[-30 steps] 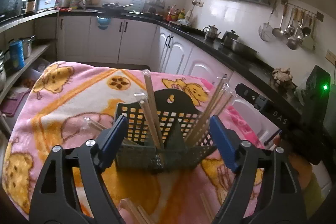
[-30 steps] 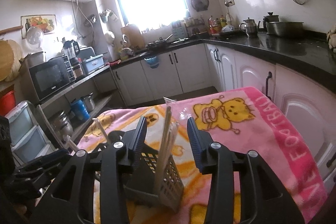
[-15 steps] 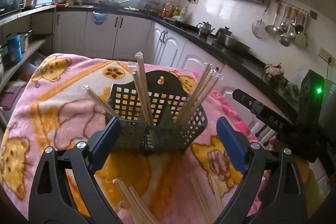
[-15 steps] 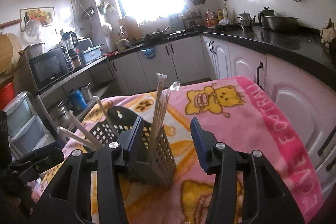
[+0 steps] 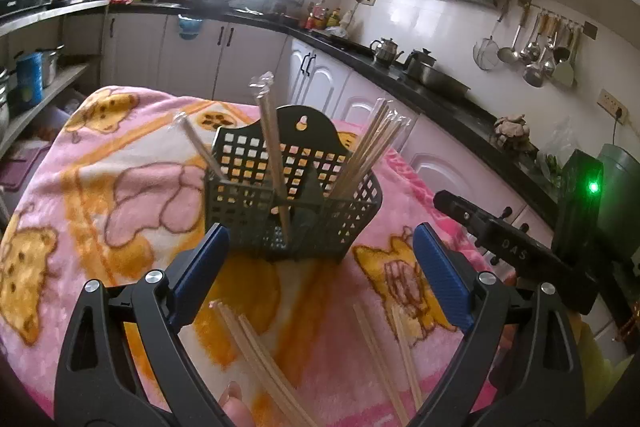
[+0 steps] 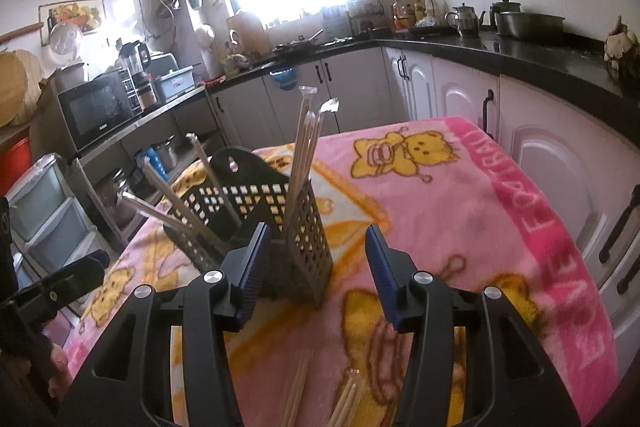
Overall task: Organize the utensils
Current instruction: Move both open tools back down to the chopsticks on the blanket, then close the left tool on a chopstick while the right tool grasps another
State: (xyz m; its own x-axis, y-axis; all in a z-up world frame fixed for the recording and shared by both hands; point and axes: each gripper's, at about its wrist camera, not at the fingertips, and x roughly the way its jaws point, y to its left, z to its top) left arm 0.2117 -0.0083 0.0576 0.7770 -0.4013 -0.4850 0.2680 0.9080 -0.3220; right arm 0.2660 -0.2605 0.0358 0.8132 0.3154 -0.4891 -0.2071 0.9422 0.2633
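Left wrist view: the dark perforated utensil caddy [image 5: 294, 195] is standing upright on the pink cartoon-print blanket [image 5: 120, 187], its tall back panel facing away. Wrapped chopsticks are leaning in its compartments: one pair [image 5: 198, 149] is tilting out of the left compartment, one pair [image 5: 272, 159] is standing nearly upright in the middle, and a fanned bundle [image 5: 366, 155] is leaning right out of the right compartment. The left gripper [image 5: 320, 263] is hovering just short of the caddy, jaws spread wide with nothing between the pads. Loose chopsticks [image 5: 260, 351] are lying on the blanket under the gripper, with more [image 5: 390, 343] to their right. A fingertip [image 5: 236, 403] is showing at the bottom edge. The right gripper's black body [image 5: 516, 255] is crossing the right side of the frame. Right wrist view: the same caddy [image 6: 256, 219] is sitting left of centre, chopsticks [image 6: 306, 147] rising from its near corner compartment and others [image 6: 176, 195] slanting out to the left. The right gripper [image 6: 316, 267] is holding its jaws partly apart, gripping nothing; the caddy's near corner is appearing between the pads without touching them. Loose chopsticks [image 6: 320, 399] are lying on the blanket below. A kitchen counter [image 6: 500, 51] is running behind.
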